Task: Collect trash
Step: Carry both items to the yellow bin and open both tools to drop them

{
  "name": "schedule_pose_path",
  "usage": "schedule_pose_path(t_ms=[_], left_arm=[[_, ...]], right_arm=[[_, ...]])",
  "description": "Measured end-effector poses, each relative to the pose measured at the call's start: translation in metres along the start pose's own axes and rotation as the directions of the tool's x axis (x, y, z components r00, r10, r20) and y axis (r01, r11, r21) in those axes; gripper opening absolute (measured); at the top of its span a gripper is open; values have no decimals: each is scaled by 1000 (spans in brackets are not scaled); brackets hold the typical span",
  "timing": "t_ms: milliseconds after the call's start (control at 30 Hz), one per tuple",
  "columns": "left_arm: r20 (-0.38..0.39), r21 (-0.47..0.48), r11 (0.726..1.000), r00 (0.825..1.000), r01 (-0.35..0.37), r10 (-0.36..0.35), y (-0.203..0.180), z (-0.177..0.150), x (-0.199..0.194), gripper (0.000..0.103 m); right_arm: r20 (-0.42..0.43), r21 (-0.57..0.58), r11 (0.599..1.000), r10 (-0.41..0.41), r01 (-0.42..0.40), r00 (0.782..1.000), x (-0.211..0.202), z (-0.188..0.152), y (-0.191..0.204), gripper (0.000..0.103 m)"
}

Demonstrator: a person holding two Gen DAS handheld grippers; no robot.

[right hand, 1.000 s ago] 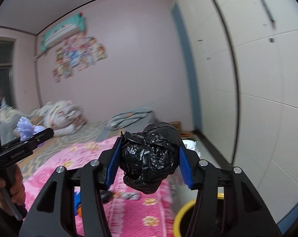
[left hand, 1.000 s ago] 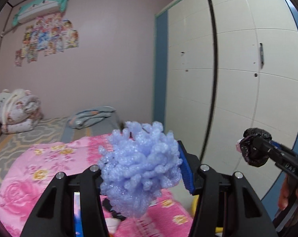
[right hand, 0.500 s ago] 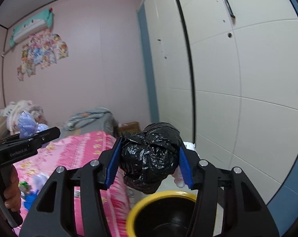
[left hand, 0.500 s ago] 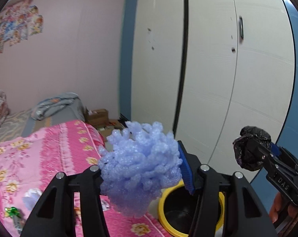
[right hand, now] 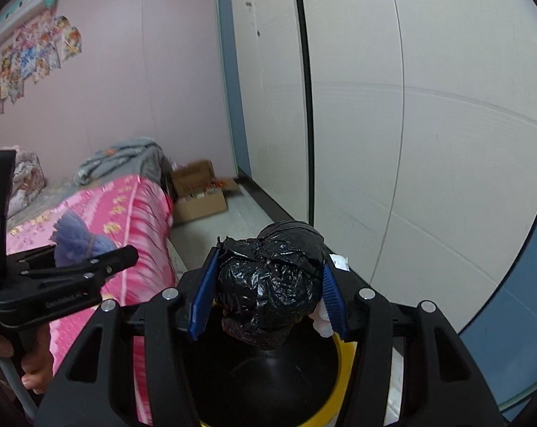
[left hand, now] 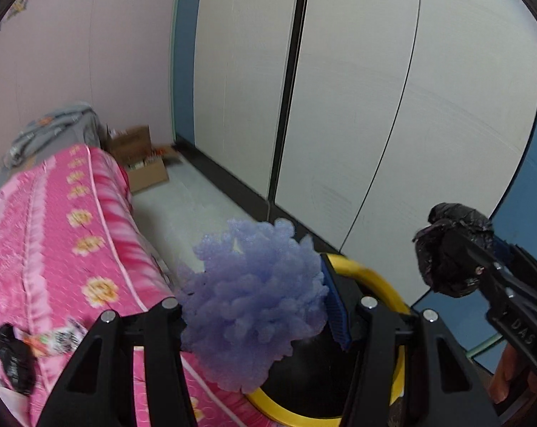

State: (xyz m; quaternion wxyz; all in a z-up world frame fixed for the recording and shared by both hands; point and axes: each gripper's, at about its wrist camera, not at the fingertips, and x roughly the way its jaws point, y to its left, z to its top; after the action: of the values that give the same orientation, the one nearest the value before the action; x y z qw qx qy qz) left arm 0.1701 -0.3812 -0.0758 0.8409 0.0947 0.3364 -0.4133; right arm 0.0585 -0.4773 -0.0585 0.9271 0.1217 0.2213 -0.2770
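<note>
Trash (left hand: 14, 363) lies on the bed (left hand: 72, 235). Left gripper (left hand: 257, 302) jaws squeeze purple foam (left hand: 254, 299); right gripper (right hand: 268, 291) jaws squeeze a black bag ball (right hand: 272, 284). Yellow bin (right hand: 345, 363) waits just below both. Nothing dropped yet.

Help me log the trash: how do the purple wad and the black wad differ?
The purple wad is pale, bumpy foam in the left claw; the black wad is dark, glossy crumpled plastic in the right claw. Both are clamped above the yellow-rimmed bin.
</note>
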Motion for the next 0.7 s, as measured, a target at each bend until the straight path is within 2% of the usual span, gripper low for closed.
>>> schedule_pose_path(t_ms=[200, 467, 633, 700], left_arm=[[-78, -45, 998, 996, 43, -47, 5, -14, 34, 51], [-98, -37, 996, 991, 83, -86, 2, -22, 49, 52], [-95, -37, 996, 992, 80, -83, 4, -21, 47, 63], [-96, -49, 995, 992, 83, -87, 4, -19, 43, 71]], right_arm=[[-68, 5, 999, -49, 49, 997, 27, -26, -16, 51], [-100, -26, 996, -93, 91, 991, 28, -49, -21, 53], [-97, -37, 995, -97, 93, 991, 22, -52, -21, 59], [-96, -40, 994, -103, 100, 990, 20, -50, -21, 61]])
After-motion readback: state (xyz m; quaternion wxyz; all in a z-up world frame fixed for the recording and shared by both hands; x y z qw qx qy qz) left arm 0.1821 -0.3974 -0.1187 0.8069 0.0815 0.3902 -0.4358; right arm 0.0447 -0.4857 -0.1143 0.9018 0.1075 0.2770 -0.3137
